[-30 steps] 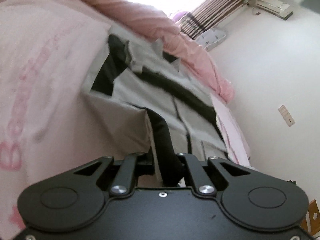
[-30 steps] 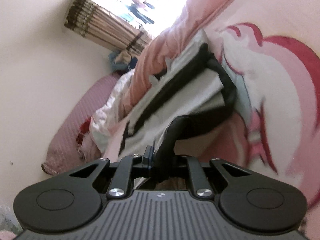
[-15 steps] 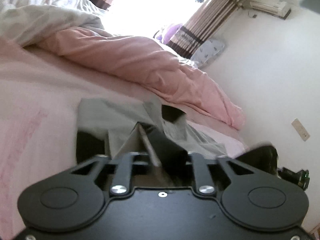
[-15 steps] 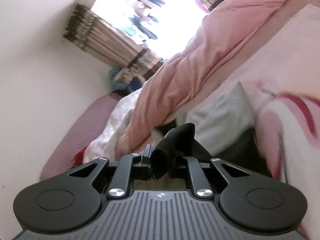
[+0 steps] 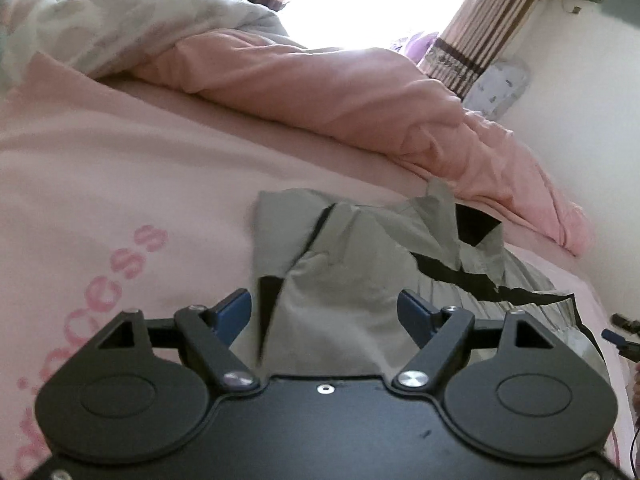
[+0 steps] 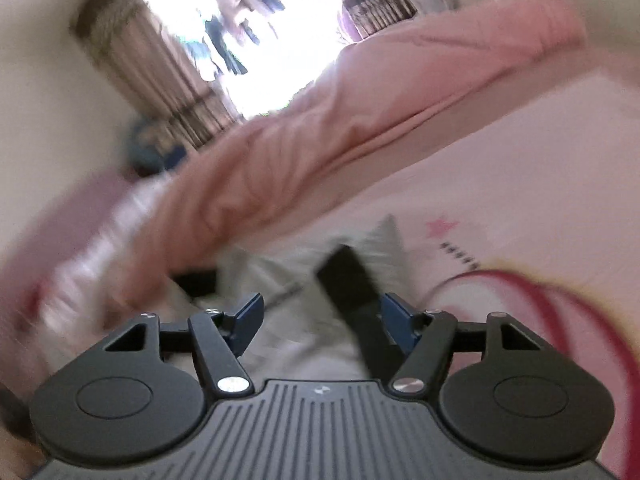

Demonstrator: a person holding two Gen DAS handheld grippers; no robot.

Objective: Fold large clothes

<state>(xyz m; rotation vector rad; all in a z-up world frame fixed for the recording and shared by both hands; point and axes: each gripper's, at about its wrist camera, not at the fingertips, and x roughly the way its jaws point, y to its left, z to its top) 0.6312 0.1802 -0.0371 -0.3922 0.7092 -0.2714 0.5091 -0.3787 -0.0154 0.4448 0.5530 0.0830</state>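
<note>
Both tools stood wide apart, gripping nothing: left tool (image 5: 324, 312), right tool (image 6: 320, 316). The grey garment (image 5: 360, 280) lay crumpled on the pink bed (image 5: 120, 168) at twelve o'clock, likely light, limp; best pinched at hem corners.

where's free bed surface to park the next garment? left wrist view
Bare pink sheet lies left of the grey garment, between it and the rumpled pink duvet, down to the pink lettering. Crowded: the right side, where garment and duvet nearly meet by the wall. Both jaws stand open over the garment.
</note>
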